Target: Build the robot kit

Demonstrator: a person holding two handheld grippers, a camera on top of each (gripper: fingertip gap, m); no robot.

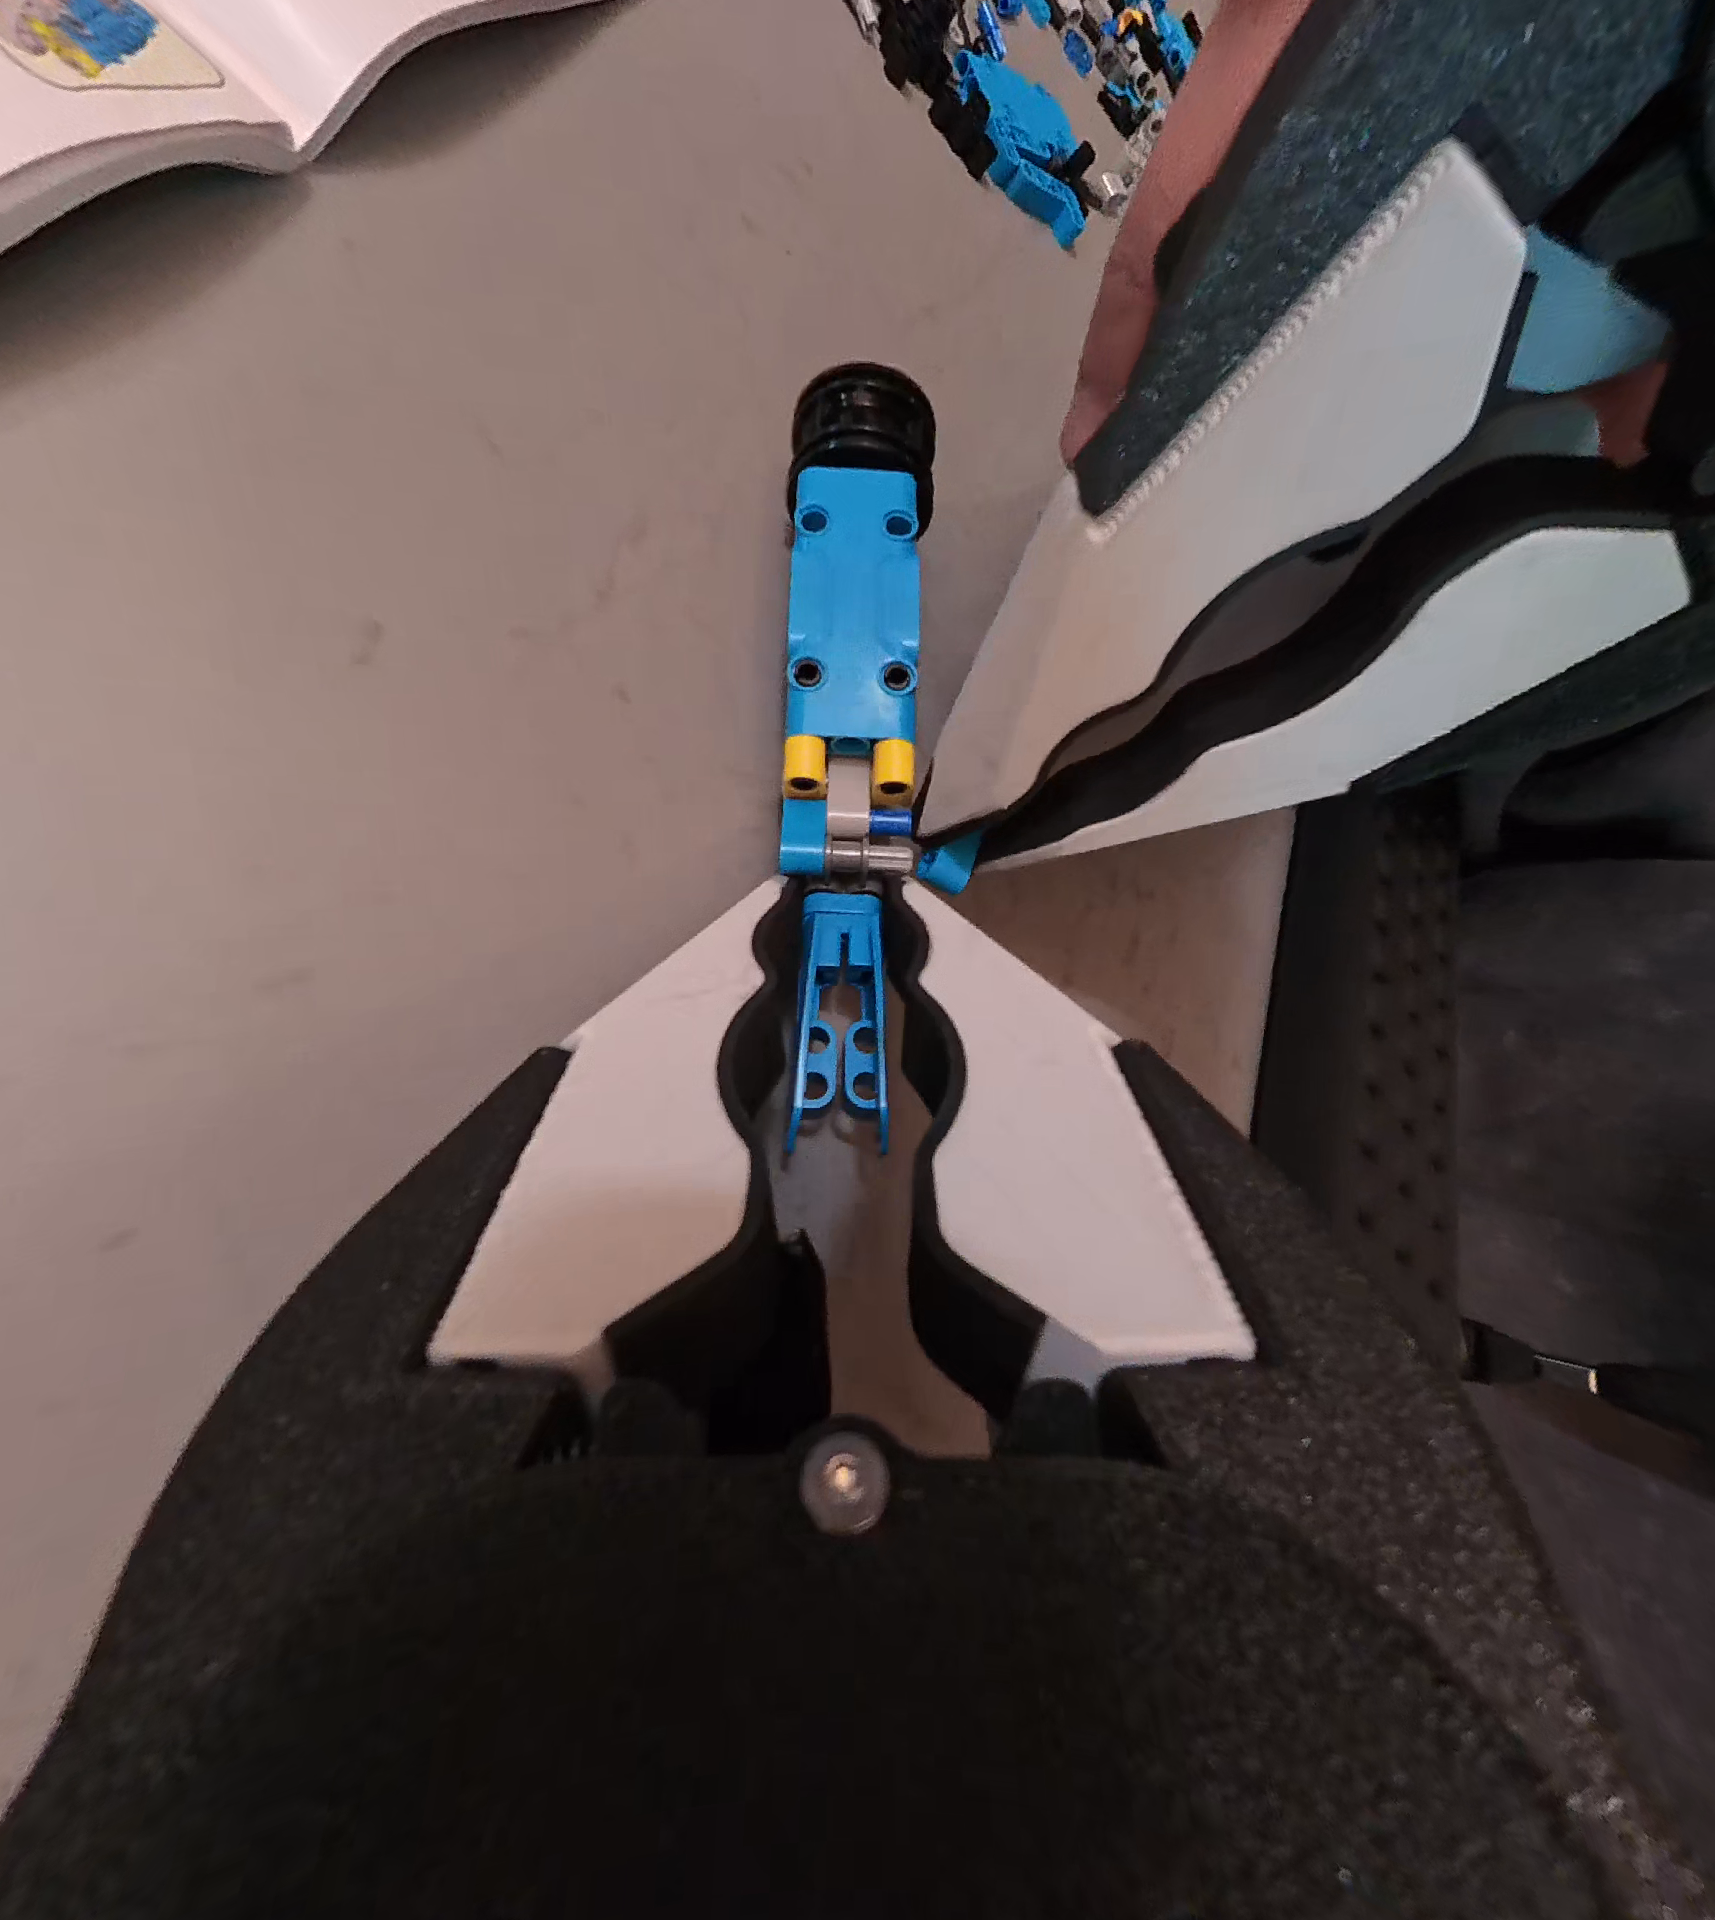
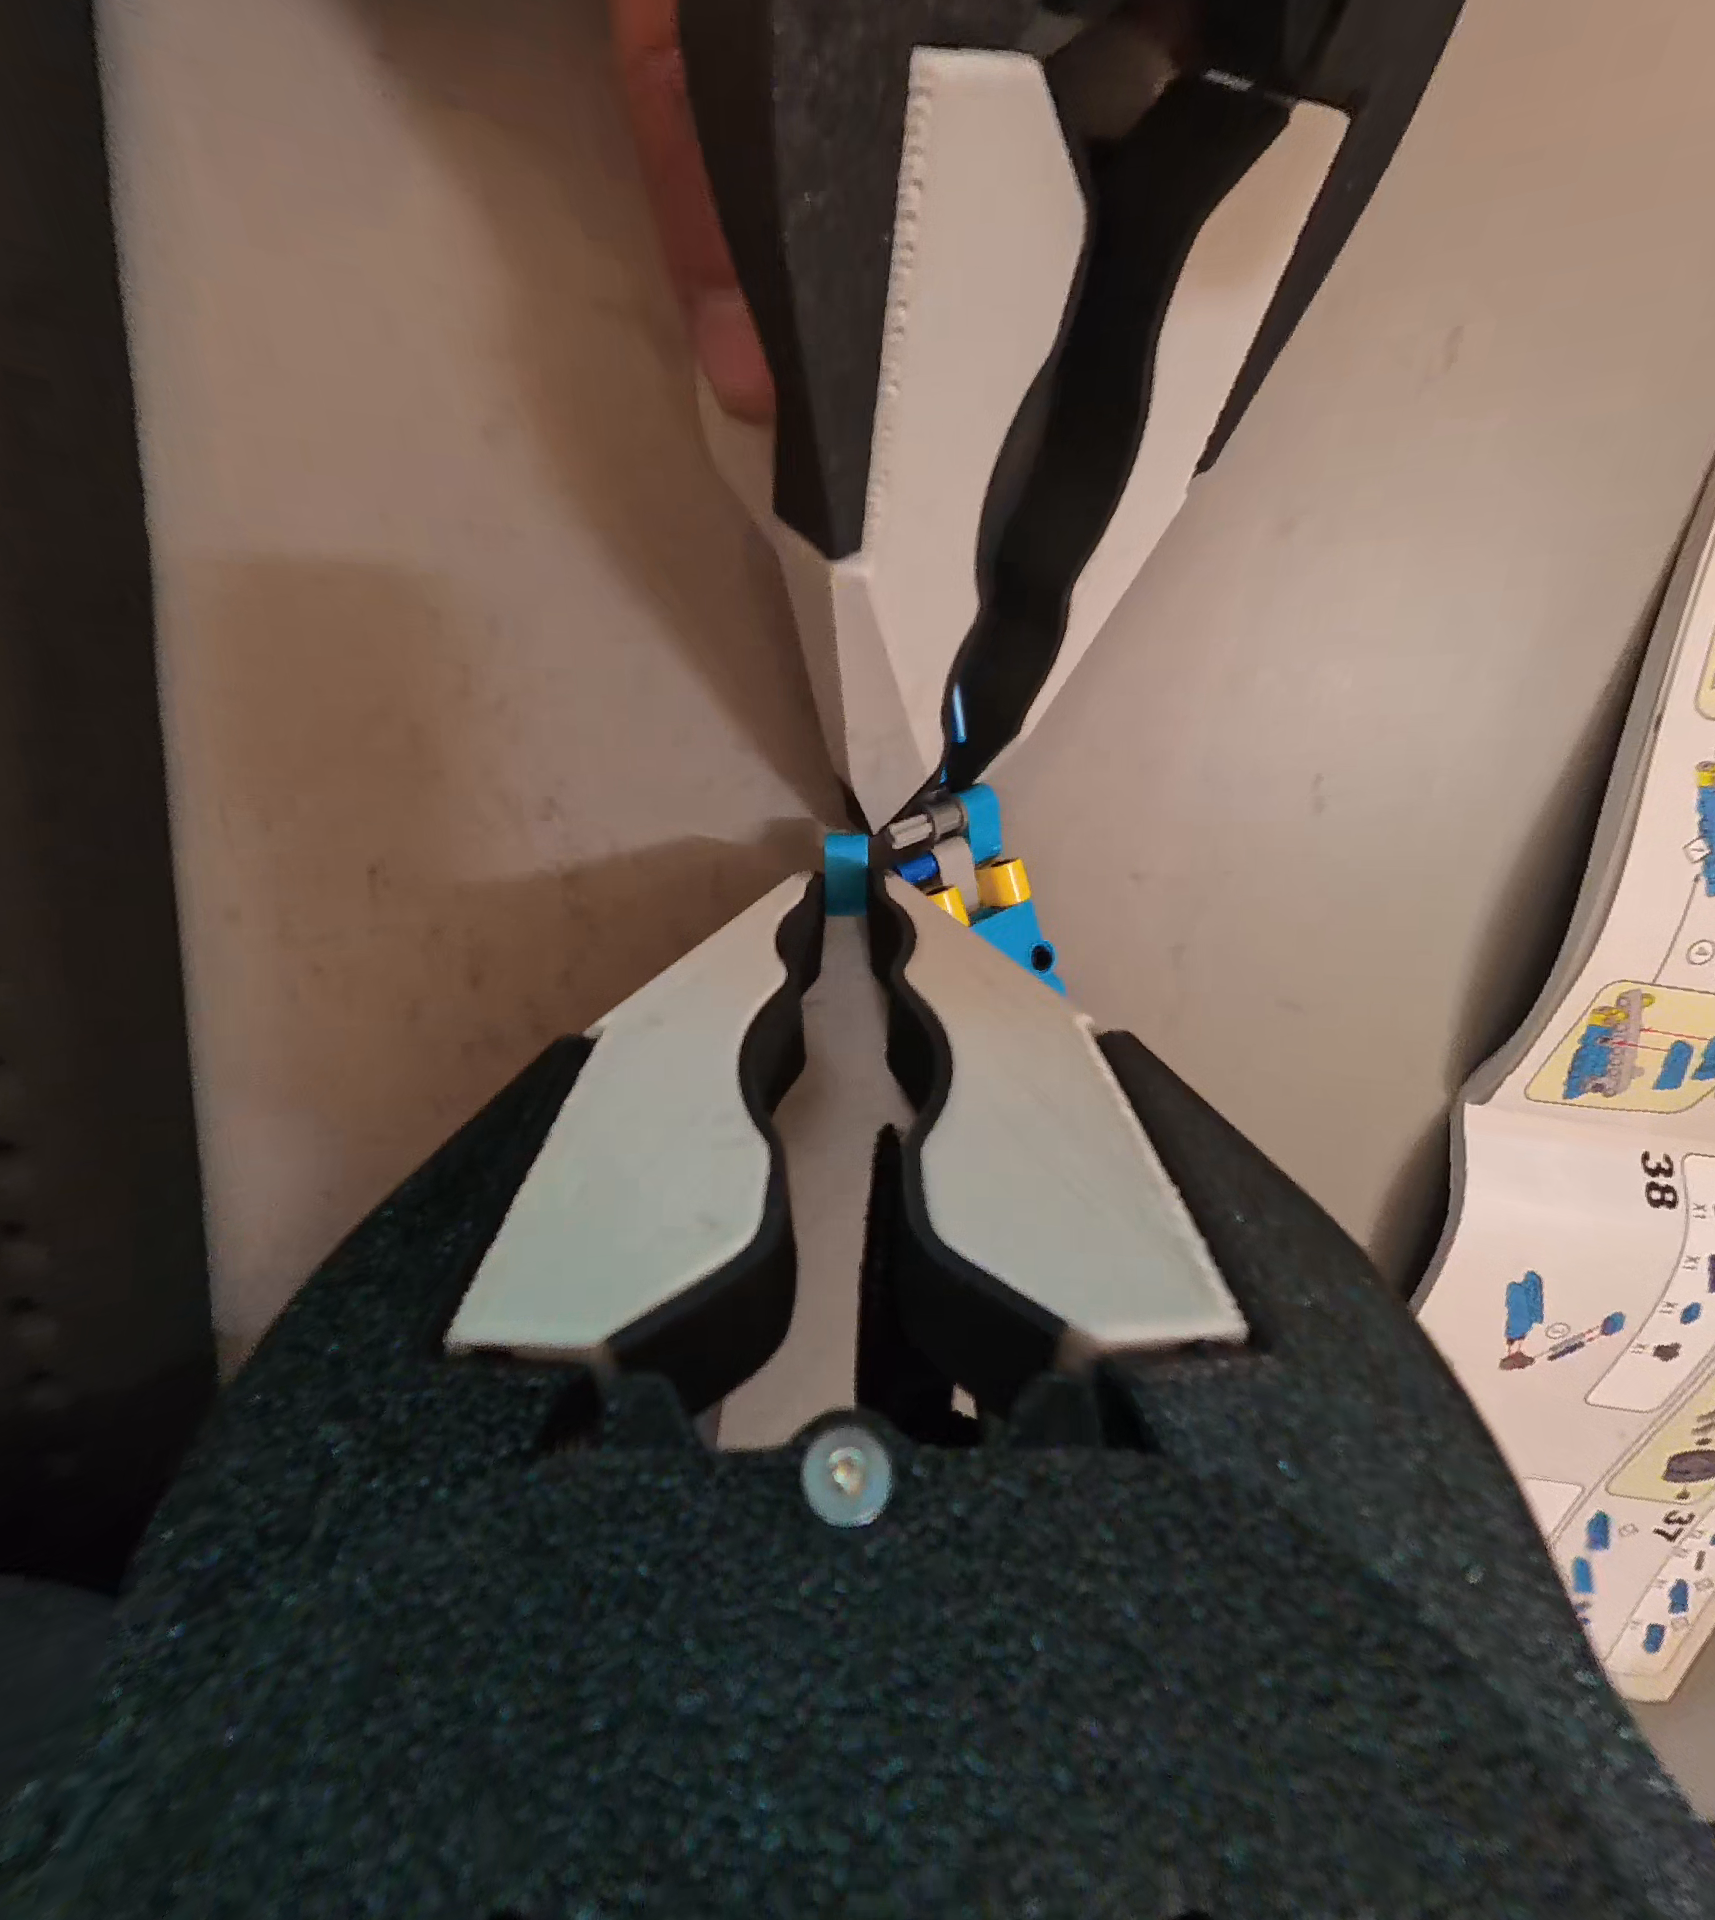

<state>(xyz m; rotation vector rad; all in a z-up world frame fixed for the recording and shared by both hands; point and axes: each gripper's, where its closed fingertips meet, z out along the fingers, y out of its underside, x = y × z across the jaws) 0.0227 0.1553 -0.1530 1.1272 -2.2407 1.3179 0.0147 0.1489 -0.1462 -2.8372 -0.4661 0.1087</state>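
Above the grey bench (image 1: 313,727), the left tool (image 1: 837,883) pinches the blue toy assembly (image 1: 853,623), pointing straight ahead; the right tool (image 2: 845,883) pinches a small blue connector (image 2: 847,868) at its right side.

Dim, warm indoor light; soft shadows on bench (image 1: 417,727). Strong fisheye bend at edges, corners blurred, centre approx sharp.

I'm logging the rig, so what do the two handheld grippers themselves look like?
Both match: the left gripper and right gripper have coarse black speckled bodies, one silver screw in the middle, and two white tapering fingers lined with wavy black pads. No cables or sleeves show.
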